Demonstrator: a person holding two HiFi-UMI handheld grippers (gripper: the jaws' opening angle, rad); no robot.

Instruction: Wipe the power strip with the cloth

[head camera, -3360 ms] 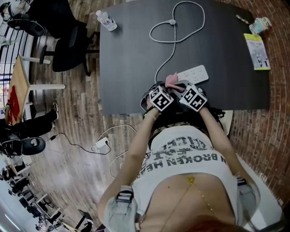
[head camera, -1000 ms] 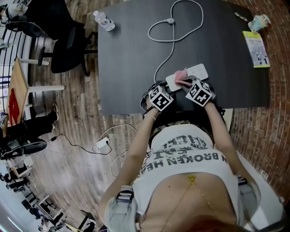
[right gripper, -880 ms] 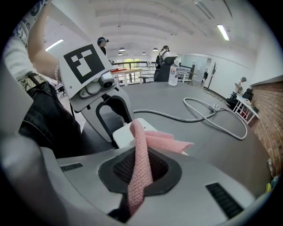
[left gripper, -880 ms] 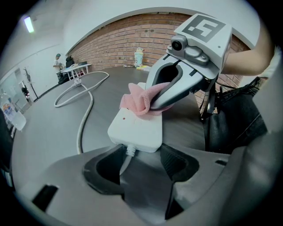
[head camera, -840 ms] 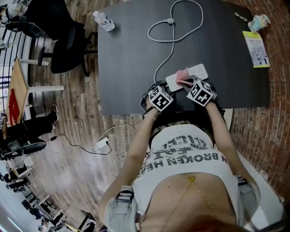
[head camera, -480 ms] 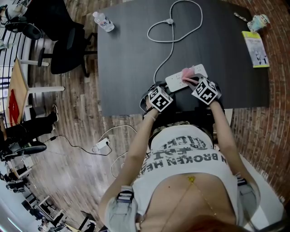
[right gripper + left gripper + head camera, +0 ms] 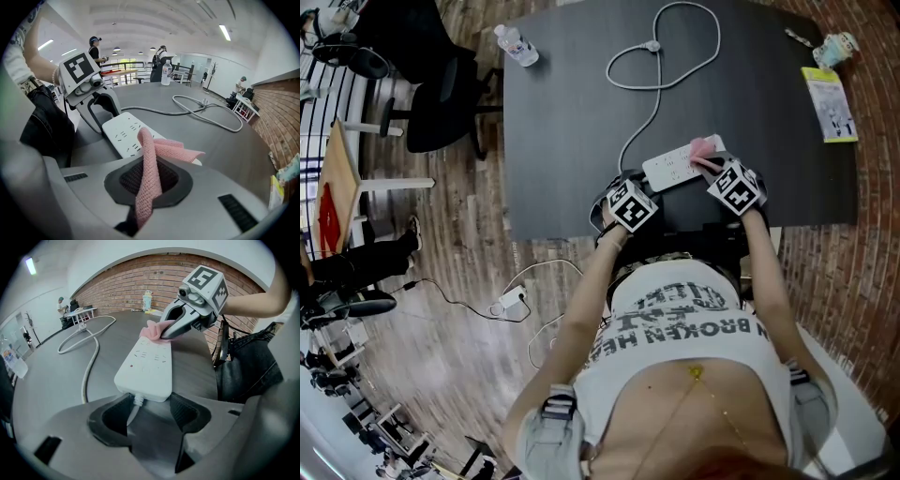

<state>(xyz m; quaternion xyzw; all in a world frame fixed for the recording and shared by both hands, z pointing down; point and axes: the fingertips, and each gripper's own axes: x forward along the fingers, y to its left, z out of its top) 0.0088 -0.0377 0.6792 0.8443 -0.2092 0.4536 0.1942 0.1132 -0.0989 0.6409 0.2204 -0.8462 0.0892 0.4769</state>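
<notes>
In the head view, the power strip (image 7: 675,166) is seen lying flat on the dark table (image 7: 572,122), near the front edge. Its long axis runs left to right, and the right end is turned slightly away. Its cord (image 7: 652,103) is led from the left end to a loop further back. A bottle (image 7: 517,43) and a booklet (image 7: 832,94) are placed well apart from it.

In the left gripper view, the left gripper (image 7: 150,405) is held low with its jaws apart. The cord end of the strip (image 7: 145,363) is found right at their tips; contact cannot be judged.

In the right gripper view, the right gripper (image 7: 150,187) is closed on the pink cloth (image 7: 149,159). The free part of the cloth is laid over the far end of the strip (image 7: 126,133).
</notes>
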